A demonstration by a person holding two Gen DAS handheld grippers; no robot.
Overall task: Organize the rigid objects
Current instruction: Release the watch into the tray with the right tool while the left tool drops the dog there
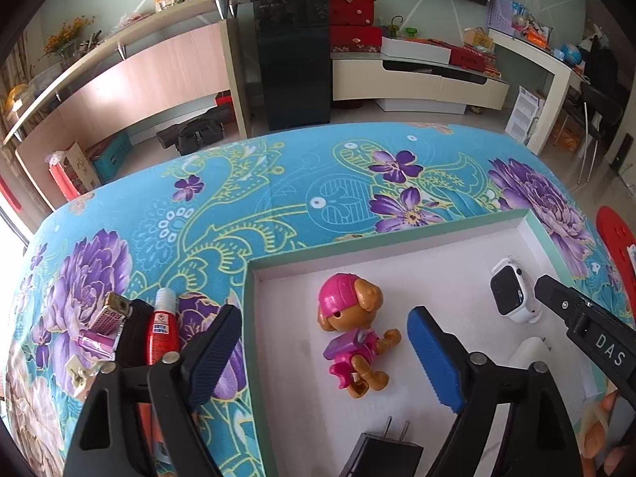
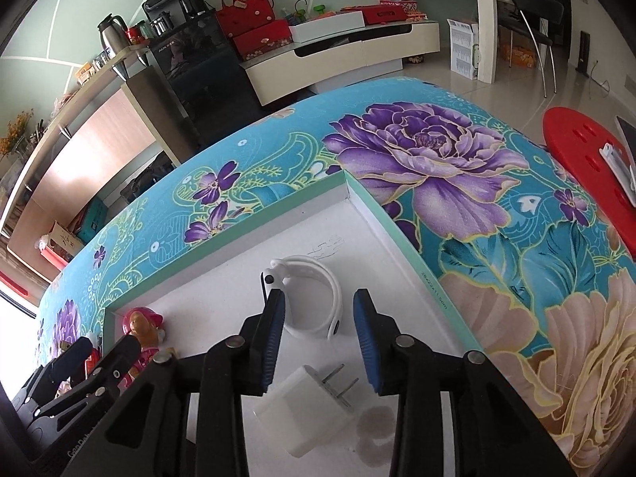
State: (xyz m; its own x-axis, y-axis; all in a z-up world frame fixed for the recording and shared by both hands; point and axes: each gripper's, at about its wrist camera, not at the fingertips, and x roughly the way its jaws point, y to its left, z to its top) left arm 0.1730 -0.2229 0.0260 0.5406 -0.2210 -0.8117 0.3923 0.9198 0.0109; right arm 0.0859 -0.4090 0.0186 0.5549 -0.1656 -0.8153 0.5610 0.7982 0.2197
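Observation:
A shallow white box with a mint-green rim (image 1: 397,238) (image 2: 381,206) lies on the flowered cloth. In it lie a pink-and-tan toy dog (image 1: 353,338) (image 2: 145,330), a white smartwatch (image 1: 510,290) (image 2: 314,298), a white plug charger (image 2: 306,401) (image 1: 528,351) and a black plug charger (image 1: 381,453). My left gripper (image 1: 324,357) is open. One finger hangs over the cloth outside the box, the other inside it. The dog lies between them, untouched. My right gripper (image 2: 320,342) is open, its fingers to either side of the watch strap and above the white charger.
Left of the box, on the cloth, lie a red glue tube (image 1: 161,330), a lighter (image 1: 111,312), a purple item (image 1: 95,342) and other small things. A red stool (image 2: 584,139) stands past the table's right edge. Cabinets and shelves line the far wall.

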